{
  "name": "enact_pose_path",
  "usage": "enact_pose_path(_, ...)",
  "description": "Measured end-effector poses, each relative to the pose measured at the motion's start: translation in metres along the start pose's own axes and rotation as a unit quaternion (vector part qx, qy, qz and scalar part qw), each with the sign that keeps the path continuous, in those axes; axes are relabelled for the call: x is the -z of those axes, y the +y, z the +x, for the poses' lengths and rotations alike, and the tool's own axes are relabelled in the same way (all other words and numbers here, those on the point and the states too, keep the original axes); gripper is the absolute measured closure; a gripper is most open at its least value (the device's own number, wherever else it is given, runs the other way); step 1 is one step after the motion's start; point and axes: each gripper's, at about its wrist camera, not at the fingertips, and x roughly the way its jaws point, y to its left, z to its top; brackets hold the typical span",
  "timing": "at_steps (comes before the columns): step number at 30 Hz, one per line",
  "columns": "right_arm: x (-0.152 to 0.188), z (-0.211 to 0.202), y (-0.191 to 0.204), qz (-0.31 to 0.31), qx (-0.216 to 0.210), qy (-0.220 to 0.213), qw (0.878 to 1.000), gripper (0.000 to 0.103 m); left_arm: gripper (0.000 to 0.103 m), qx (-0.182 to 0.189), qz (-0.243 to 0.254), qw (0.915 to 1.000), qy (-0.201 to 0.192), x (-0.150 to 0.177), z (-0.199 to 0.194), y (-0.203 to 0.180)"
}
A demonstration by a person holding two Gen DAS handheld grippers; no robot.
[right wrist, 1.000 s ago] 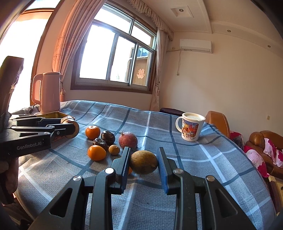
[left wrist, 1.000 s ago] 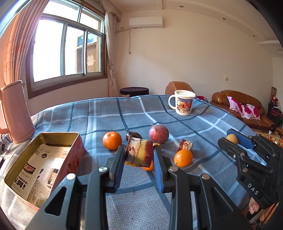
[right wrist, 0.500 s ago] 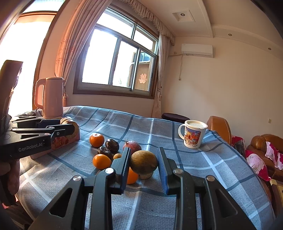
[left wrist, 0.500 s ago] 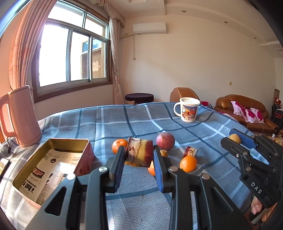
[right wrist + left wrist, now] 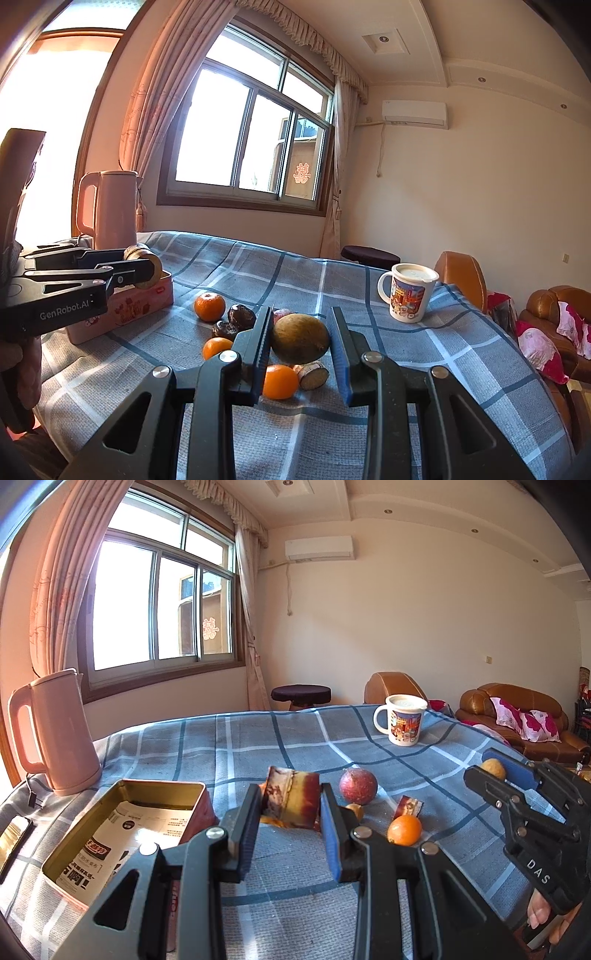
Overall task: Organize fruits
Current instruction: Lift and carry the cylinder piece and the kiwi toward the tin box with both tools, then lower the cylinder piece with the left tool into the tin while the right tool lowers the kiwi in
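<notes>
Gripping a reddish-brown chunk [image 5: 291, 799] above the open tin [image 5: 122, 834], I am keeping the left tongs [image 5: 290, 827] clamped; the right tongs [image 5: 300, 343] are squeezing a brown-green fruit [image 5: 301, 338] above the counter [image 5: 443, 373].

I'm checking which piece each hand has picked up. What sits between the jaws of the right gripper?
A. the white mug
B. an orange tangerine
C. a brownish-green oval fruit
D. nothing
C: in the right wrist view the right gripper has its jaws closed on a brownish-green oval fruit, lifted above the tangerines lying on the checked cloth.
</notes>
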Motion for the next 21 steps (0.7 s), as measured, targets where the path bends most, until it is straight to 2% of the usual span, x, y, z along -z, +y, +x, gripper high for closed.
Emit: enact_pose_path(21, -0.028, 0.015, 0.029, -0.021, -0.035, -0.024, 0.999, 0.071, 0.07, -0.038, -0.016, 0.9991, -0.002, -0.003, -0.002, 0.028)
